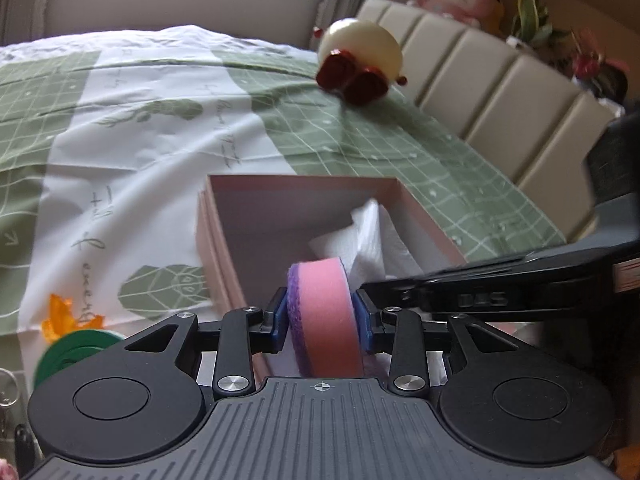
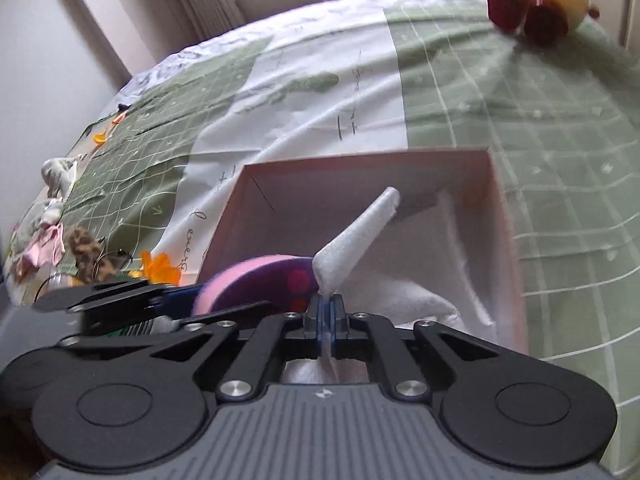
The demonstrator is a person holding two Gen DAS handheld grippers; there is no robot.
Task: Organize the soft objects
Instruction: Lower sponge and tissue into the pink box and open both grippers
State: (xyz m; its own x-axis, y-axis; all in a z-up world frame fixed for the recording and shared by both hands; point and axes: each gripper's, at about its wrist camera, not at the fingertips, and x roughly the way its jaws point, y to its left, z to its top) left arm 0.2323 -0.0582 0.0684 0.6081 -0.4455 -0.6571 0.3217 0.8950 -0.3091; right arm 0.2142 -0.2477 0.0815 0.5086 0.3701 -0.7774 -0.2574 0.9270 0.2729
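An open pink box (image 1: 224, 216) lies on a green and white bedspread; it also shows in the right wrist view (image 2: 508, 240). My left gripper (image 1: 322, 316) is shut on a round pink and purple sponge (image 1: 326, 316), held at the box's near edge; the sponge shows in the right wrist view (image 2: 256, 280). My right gripper (image 2: 325, 316) is shut on a white cloth (image 2: 356, 236) that stands up over the box, with more cloth (image 1: 376, 236) lying inside. The right gripper's body (image 1: 500, 292) crosses the left wrist view's right side.
A cream plush toy with red shoes (image 1: 360, 60) sits at the bed's far side by a padded headboard (image 1: 500, 92). Small cloth items (image 2: 52, 216), orange pieces (image 2: 160, 268) and a green roll (image 1: 68, 356) lie left of the box.
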